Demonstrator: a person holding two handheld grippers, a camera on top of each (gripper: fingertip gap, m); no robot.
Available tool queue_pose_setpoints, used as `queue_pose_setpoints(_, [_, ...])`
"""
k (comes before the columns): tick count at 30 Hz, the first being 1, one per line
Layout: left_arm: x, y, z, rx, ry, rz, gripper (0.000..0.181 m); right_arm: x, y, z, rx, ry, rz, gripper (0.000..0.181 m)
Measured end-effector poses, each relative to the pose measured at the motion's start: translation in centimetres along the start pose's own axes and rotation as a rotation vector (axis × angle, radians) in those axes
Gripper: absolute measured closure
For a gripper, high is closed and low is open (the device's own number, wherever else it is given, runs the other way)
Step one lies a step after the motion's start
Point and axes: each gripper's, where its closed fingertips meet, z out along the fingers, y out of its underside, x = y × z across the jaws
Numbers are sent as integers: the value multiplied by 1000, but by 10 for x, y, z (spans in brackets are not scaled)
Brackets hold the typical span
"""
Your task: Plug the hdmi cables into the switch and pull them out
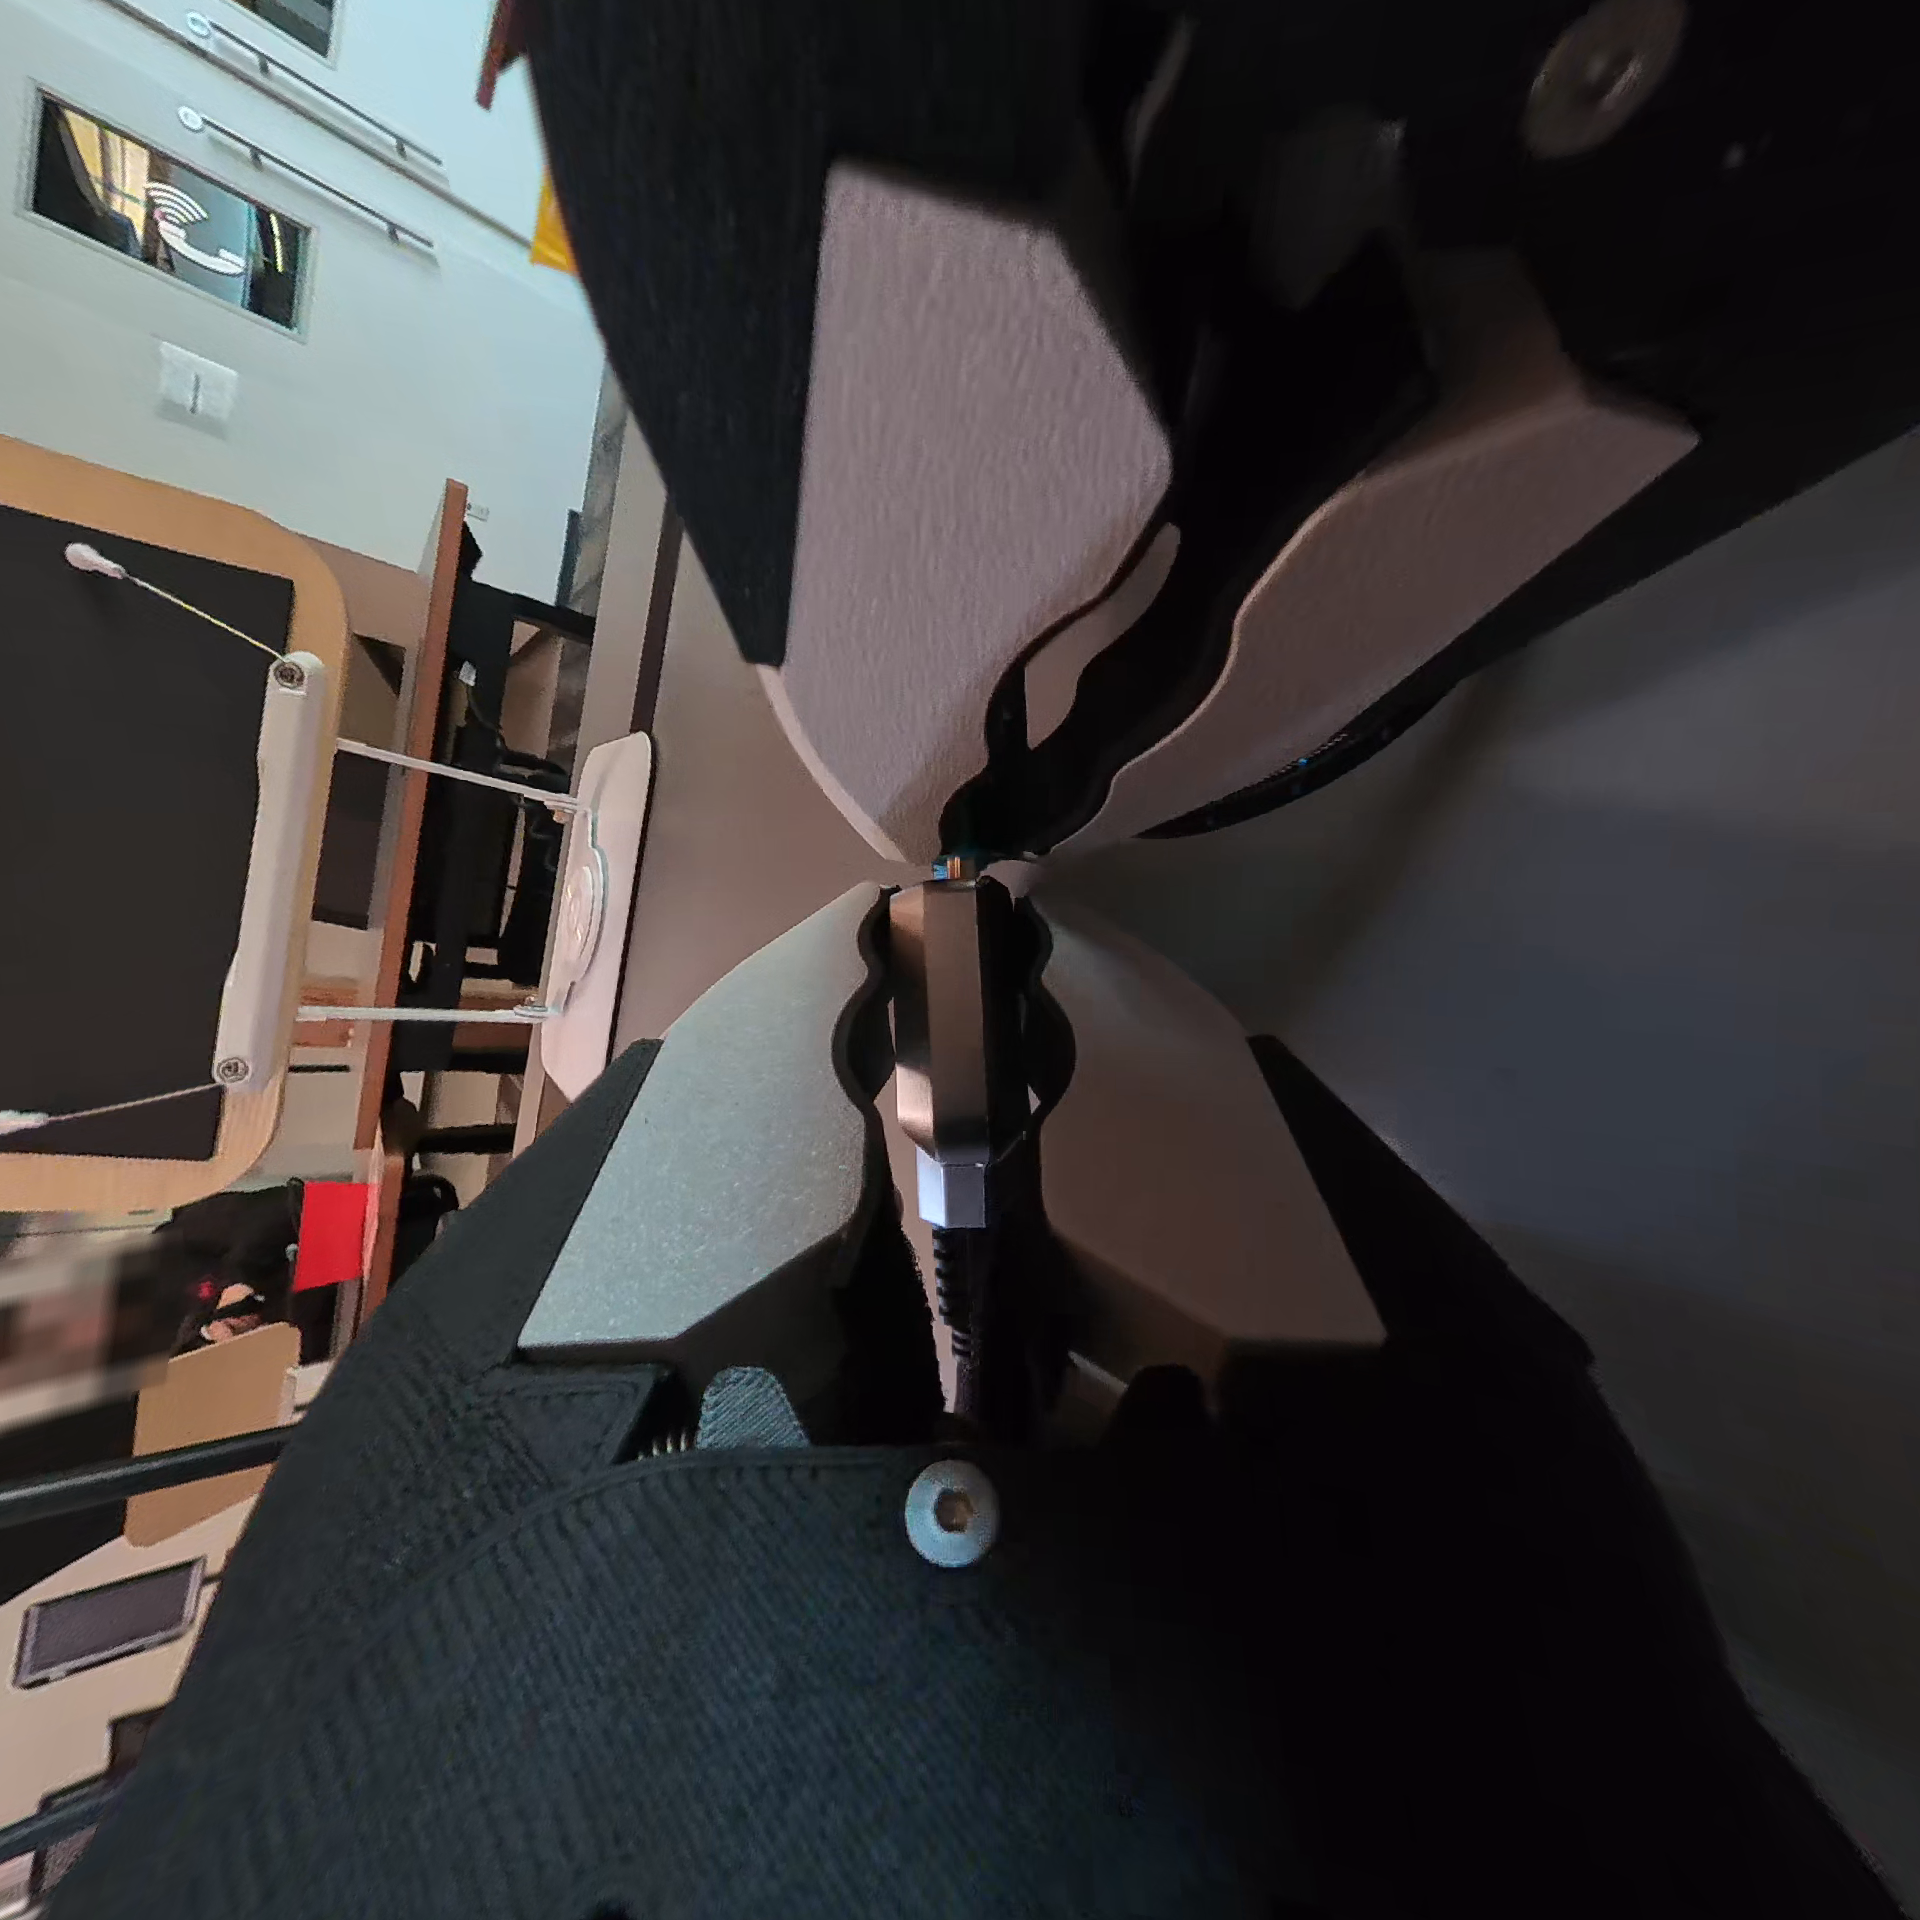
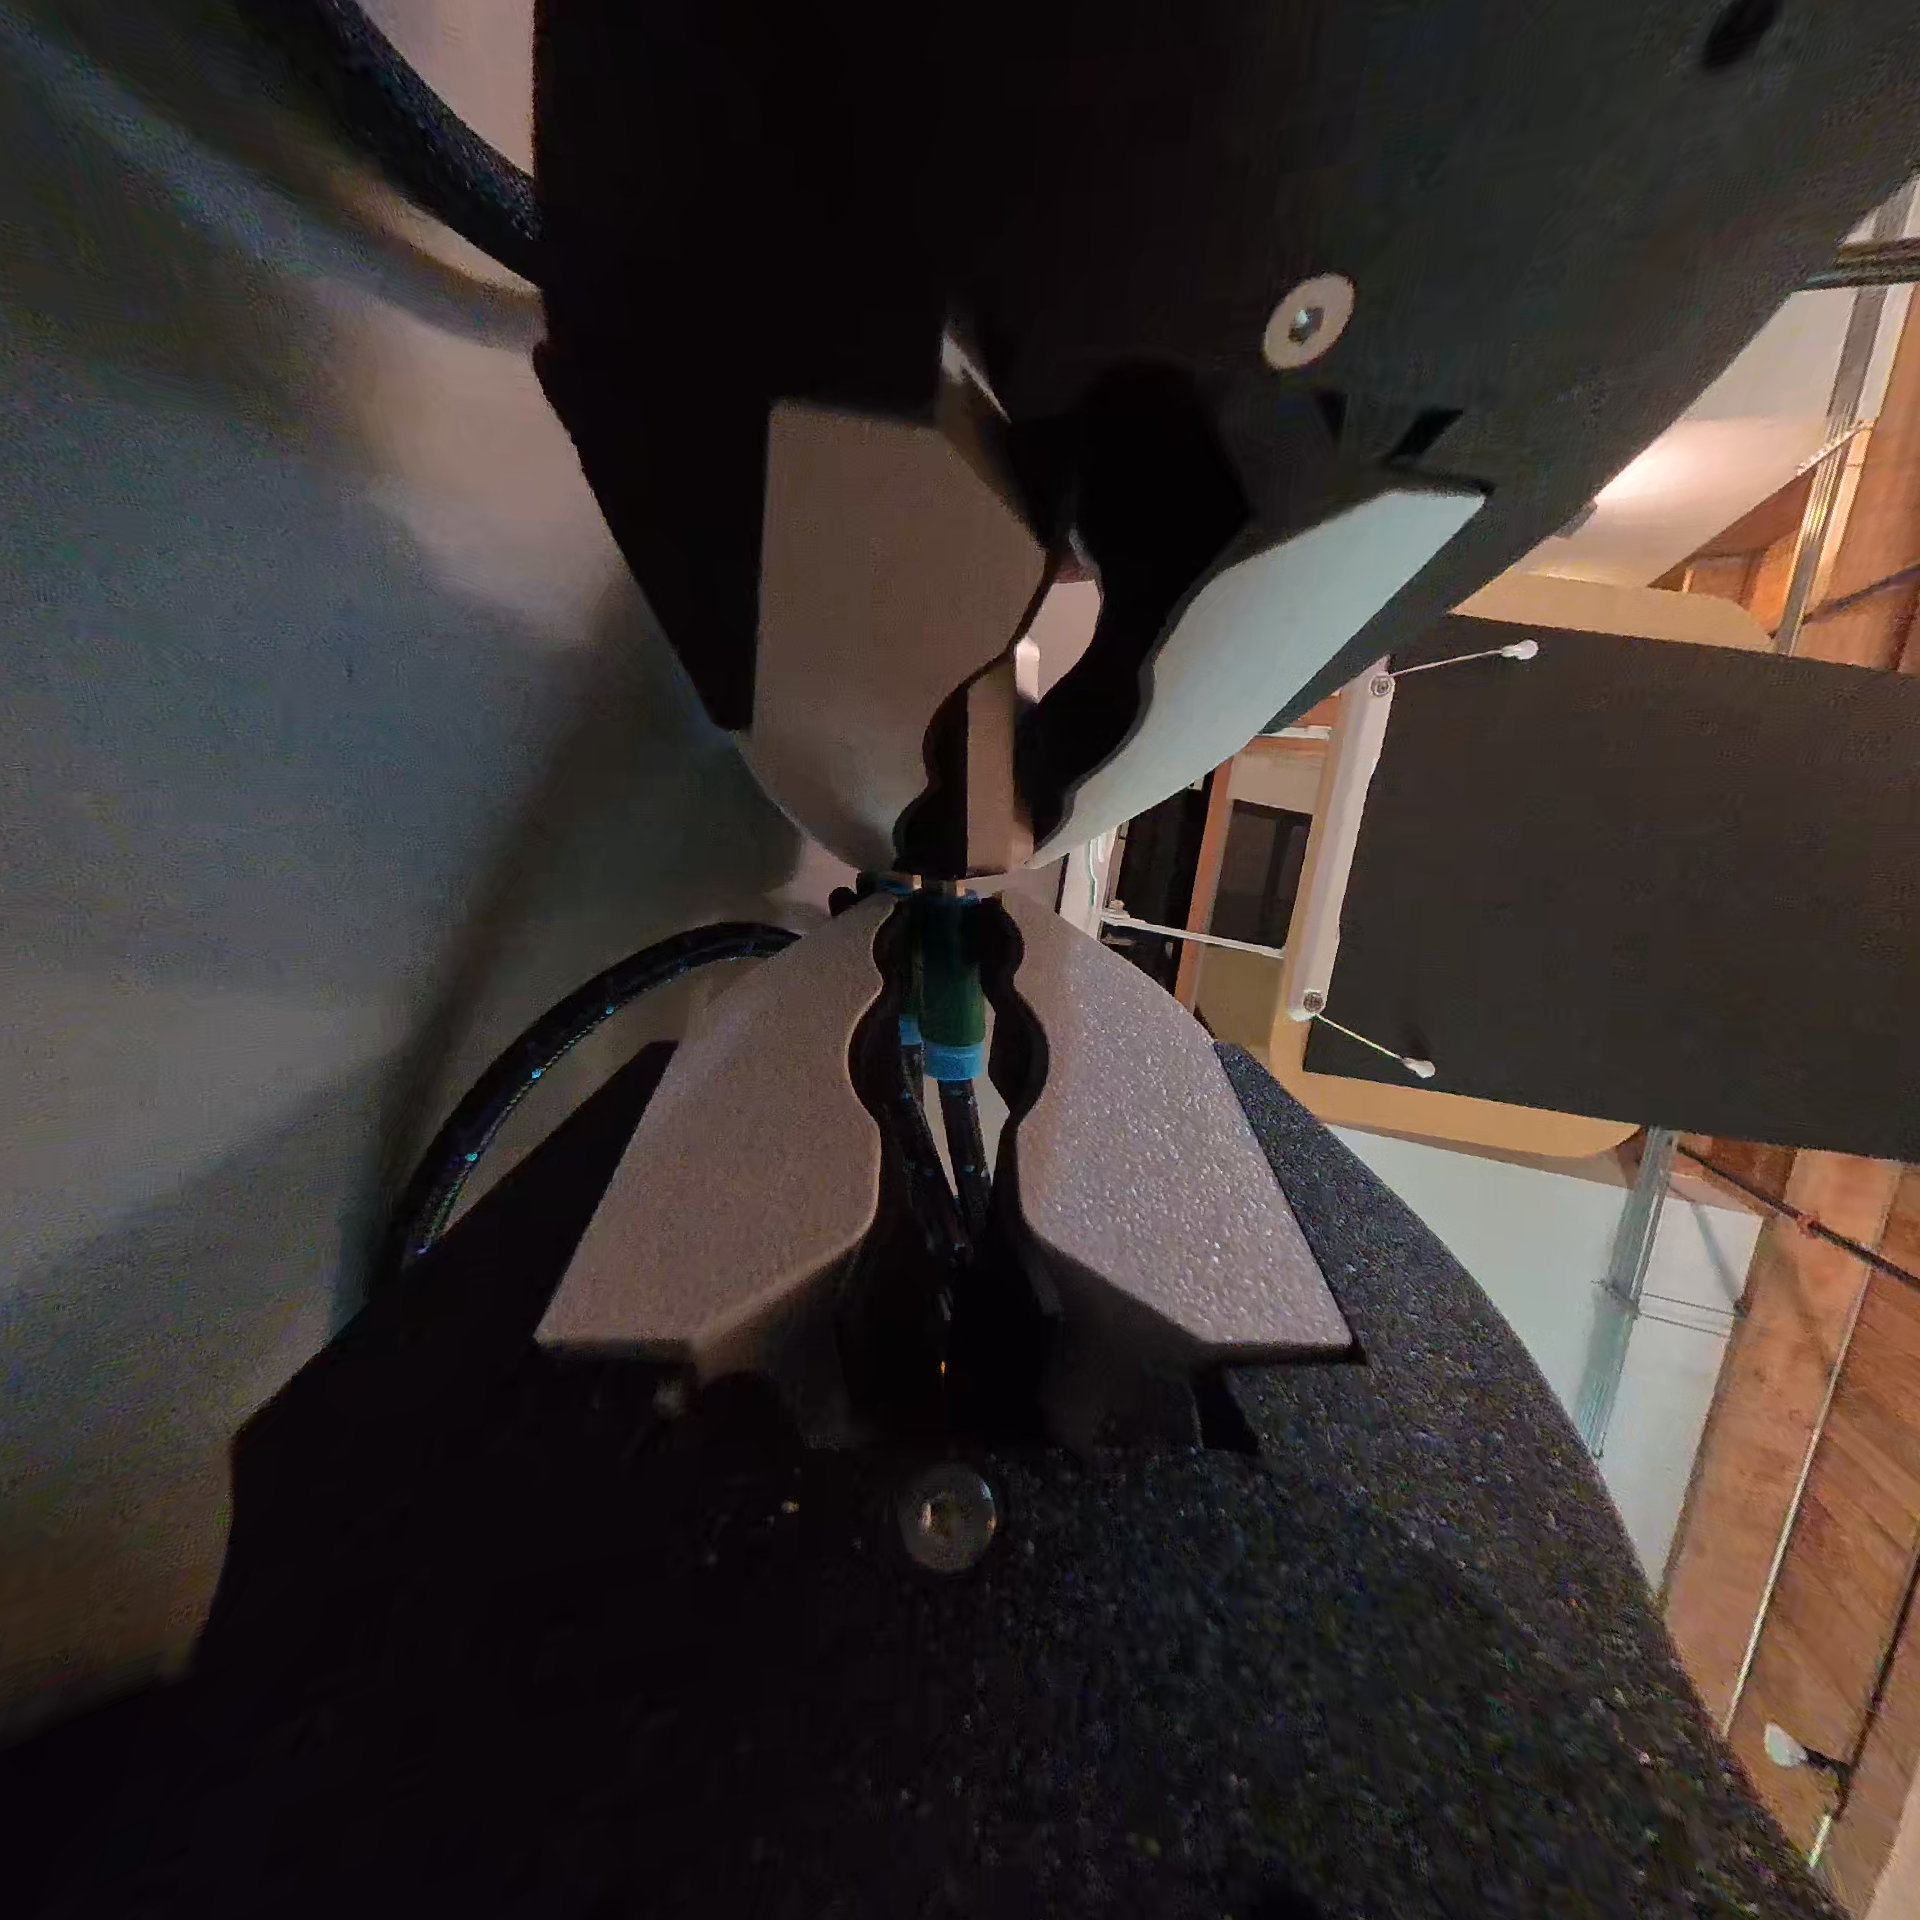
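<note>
My left gripper (image 1: 951, 894) is shut on a grey metal switch (image 1: 940, 1018), whose dark braided lead (image 1: 951, 1278) runs back between the fingers. My right gripper (image 2: 930, 914) is shut on a dark green HDMI plug (image 2: 951, 997) with a blue collar and a black braided cable (image 2: 540, 1049) looping off to the left. The two grippers face each other tip to tip. The right gripper (image 1: 977, 842) fills the top of the left wrist view, and the left gripper (image 2: 956, 852) with the switch (image 2: 987, 769) fills the top of the right wrist view. Plug and switch meet at the fingertips; the joint itself is hidden.
A pale grey surface (image 1: 1558, 935) lies close beside both grippers. A black panel in a light wooden frame (image 2: 1662, 883) stands farther off and also shows in the left wrist view (image 1: 125, 831). Wooden shelving (image 1: 416, 831) stands behind it.
</note>
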Motion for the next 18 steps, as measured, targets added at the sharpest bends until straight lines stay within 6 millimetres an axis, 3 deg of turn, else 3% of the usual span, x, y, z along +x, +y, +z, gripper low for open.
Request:
queue_pose_setpoints(1, [1,-1,-1,16,5,-8,161,0,0,0,6,2,20,168])
queue_pose_setpoints(5, [0,5,-5,35,25,-47,161,-1,-3,-3,25,-15,96,168])
queue_pose_setpoints(7, [-12,36,-8,-40,-26,-28,161,-1,47,-7,-155,-26,131,169])
queue_pose_setpoints(8, [-17,46,-9,-67,-41,-36,162,3,54,-13,-114,-62,251,170])
queue_pose_setpoints(9, [-18,40,-8,-47,-17,-75,162,22,30,-18,8,-43,333,170])
queue_pose_setpoints(10, [-18,27,-6,-11,7,-104,161,38,3,-20,75,-14,301,170])
queue_pose_setpoints(11, [-18,19,-6,11,7,-113,161,47,-9,-18,83,8,265,170])
queue_pose_setpoints(14, [-17,25,-6,21,8,-202,161,50,-3,-21,130,-18,370,170])
queue_pose_setpoints(18, [-18,22,-5,51,11,-241,161,66,6,-47,266,-40,632,170])
